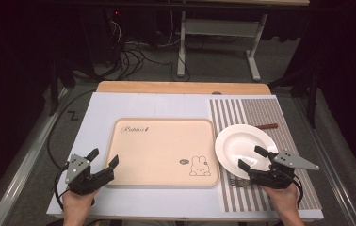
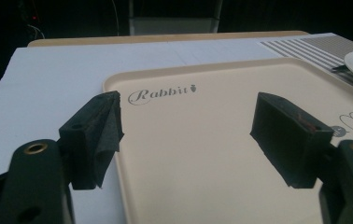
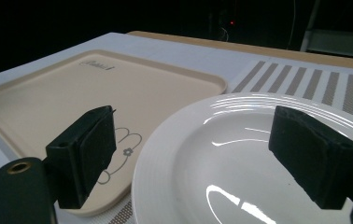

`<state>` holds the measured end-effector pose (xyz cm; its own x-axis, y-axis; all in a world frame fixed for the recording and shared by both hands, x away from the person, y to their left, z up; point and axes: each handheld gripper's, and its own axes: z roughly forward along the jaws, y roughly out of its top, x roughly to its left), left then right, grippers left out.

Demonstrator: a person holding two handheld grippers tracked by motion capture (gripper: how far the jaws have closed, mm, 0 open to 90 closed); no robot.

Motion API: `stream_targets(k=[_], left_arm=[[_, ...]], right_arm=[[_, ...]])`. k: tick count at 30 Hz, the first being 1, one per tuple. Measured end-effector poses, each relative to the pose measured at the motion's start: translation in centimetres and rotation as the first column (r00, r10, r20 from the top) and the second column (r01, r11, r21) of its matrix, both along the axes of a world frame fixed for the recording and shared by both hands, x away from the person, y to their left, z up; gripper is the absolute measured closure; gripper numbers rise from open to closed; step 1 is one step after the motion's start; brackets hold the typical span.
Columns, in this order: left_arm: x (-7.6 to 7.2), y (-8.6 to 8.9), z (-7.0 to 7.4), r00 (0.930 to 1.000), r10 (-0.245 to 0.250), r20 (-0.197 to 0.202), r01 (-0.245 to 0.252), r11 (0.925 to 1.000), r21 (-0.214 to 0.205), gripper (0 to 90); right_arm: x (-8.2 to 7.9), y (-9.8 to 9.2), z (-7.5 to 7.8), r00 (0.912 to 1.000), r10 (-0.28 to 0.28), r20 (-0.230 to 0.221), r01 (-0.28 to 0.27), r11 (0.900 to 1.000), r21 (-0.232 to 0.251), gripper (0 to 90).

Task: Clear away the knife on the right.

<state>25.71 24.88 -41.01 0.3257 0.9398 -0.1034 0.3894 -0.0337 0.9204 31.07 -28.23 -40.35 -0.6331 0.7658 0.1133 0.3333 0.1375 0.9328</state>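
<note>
Right tool [image 1: 251,158] held wide open over the near rim of the white plate [image 1: 239,141] on the striped mat [image 1: 279,113], nothing gripped, left tool [image 1: 104,159] open at the beige tray [image 1: 162,150] corner, tabletop [image 1: 101,113] beneath.

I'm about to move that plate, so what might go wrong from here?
The right gripper hovers open over the near rim of the white plate; its glossy, sloped rim may slip from the pads. The plate overlaps the tray edge, so a nudge could rock it. A fork lies beside the plate's near edge and might get knocked along.
</note>
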Motion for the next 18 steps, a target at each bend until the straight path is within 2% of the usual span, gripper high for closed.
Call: stream_targets(k=[13, 18], left_arm=[[0.0, -0.2, 0.0, 1.0000, -0.007, -0.004, 0.007, 1.0000, 0.005, 25.2], [-0.1, -0.2, 0.0, 1.0000, -0.007, 0.003, 0.007, 1.0000, 0.004, 25.4]], right_arm=[[1.1, 0.5, 0.4, 0.9998, -0.015, -0.011, 0.015, 0.9984, -0.055, 17.9], [1.8, 0.4, 0.4, 0.9978, -0.048, -0.047, 0.045, 0.9970, -0.063, 20.4]])
